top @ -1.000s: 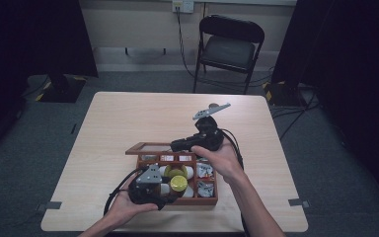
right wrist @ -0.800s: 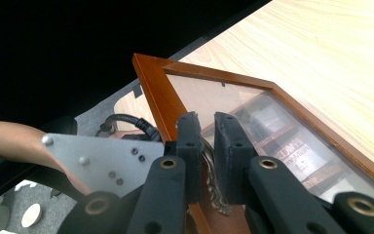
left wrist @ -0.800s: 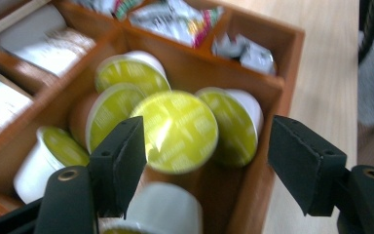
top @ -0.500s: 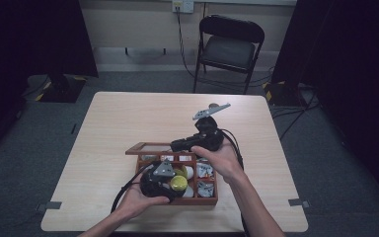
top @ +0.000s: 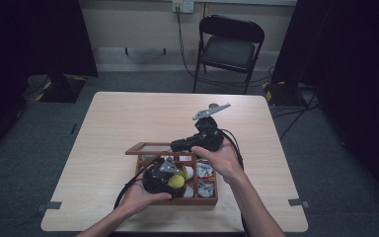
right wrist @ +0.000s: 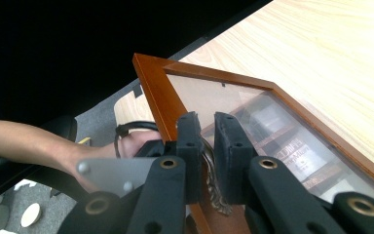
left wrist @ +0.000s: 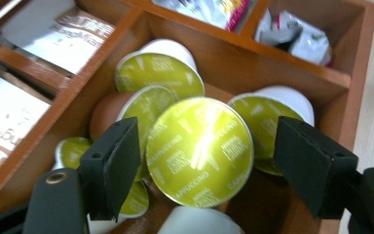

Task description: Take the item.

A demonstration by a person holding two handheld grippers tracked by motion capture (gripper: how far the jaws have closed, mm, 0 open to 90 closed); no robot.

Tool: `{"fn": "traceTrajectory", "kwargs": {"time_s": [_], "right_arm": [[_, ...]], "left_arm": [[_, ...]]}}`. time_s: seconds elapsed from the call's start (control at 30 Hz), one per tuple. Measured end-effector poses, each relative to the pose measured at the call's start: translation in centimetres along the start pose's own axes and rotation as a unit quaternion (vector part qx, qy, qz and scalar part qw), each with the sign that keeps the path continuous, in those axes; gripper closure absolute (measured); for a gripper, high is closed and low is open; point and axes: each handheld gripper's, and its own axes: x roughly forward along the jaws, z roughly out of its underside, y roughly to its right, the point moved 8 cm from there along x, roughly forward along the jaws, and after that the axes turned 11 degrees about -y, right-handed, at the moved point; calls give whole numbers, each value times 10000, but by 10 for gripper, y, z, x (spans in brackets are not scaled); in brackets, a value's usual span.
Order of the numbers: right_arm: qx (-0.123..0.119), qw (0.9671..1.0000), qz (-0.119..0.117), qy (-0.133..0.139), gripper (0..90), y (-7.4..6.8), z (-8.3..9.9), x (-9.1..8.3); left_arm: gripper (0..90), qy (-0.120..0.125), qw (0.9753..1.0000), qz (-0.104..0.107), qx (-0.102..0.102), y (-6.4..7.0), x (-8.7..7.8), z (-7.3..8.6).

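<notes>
A wooden compartment box [top: 212, 200] stands near the table's front edge with its glass-paned lid [top: 150, 148] raised. My right gripper [top: 175, 146] holds the lid up. In the right gripper view it [right wrist: 207, 146] is shut on the brass clasp [right wrist: 215, 192] at the edge of the lid frame [right wrist: 151, 83]. My left gripper [top: 173, 178] reaches into the box. In its own view it [left wrist: 209, 165] stands open astride a green-foil cappuccino capsule [left wrist: 199, 148]. The left jaw touches the capsule's rim and the right jaw stands clear. More green capsules [left wrist: 158, 70] lie around it.
Other compartments of the box [left wrist: 292, 63] hold foil sachets [left wrist: 292, 31] and white packets [left wrist: 58, 29]. The bare table top [top: 143, 118] stretches behind and left of the box. A black folding chair [top: 229, 44] stands beyond the table's far edge.
My left gripper has moved a little forward and right over the capsule compartment. The right gripper and the raised lid have stayed put.
</notes>
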Motion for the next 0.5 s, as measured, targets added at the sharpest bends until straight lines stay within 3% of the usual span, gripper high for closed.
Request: {"fn": "traceTrajectory", "kwargs": {"time_s": [0.07, 0.1, 0.13, 0.43, 0.5], "right_arm": [[-4, 10000, -3, 3, 815, 0, 0, 0], [-6, 10000, -2, 4, 815, 0, 0, 0], [-6, 10000, -1, 3, 815, 0, 0, 0], [-13, 10000, 2, 4, 815, 0, 0, 0], [-13, 10000, 3, 5, 815, 0, 0, 0]], "left_arm": [[253, -99, 9998, 124, -84, 2, 6, 0], [251, -173, 9997, 164, -57, 3, 7, 0], [253, -333, 9993, 105, 97, 2, 8, 2], [348, -362, 9990, 271, -7, 3, 11, 0], [368, -415, 9989, 199, 113, -1, 11, 0]]}}
